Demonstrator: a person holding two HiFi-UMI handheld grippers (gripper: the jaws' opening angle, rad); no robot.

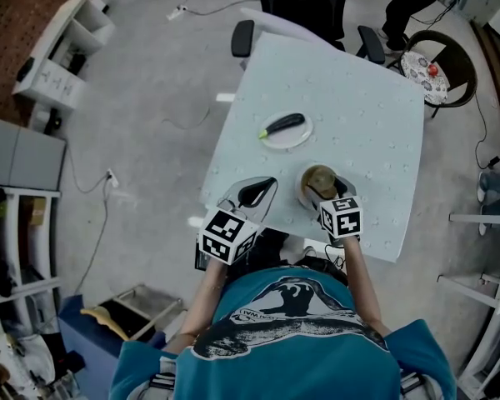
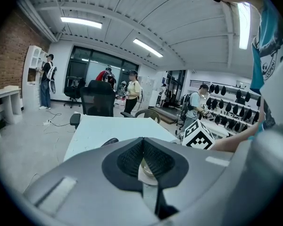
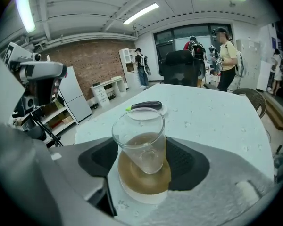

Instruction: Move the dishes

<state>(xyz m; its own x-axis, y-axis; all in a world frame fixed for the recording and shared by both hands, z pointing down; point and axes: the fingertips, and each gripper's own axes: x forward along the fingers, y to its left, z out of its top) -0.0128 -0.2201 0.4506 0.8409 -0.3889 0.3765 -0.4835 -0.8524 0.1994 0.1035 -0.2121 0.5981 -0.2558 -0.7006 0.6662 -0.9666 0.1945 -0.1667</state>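
White table (image 1: 375, 123) is used as the work surface, office floor and chairs around it. Left gripper (image 2: 143, 145) is held clear beside the work, fingers pressed together, nothing pinched, probably just parked. Right gripper (image 3: 144, 160) is set at the table's near edge with fingers spread wide either side of the glass (image 3: 139, 131), pads not pressing, so nothing is held. Plate (image 1: 301, 138) is seen mid-table carrying an eggplant (image 1: 285, 124), likely to keep it from rolling. Brown saucer (image 3: 132, 178) is placed under the glass. Glass long axis is upright, mouth up. Eggplant long axis lies flat, green stem pointed toward the table's left edge.
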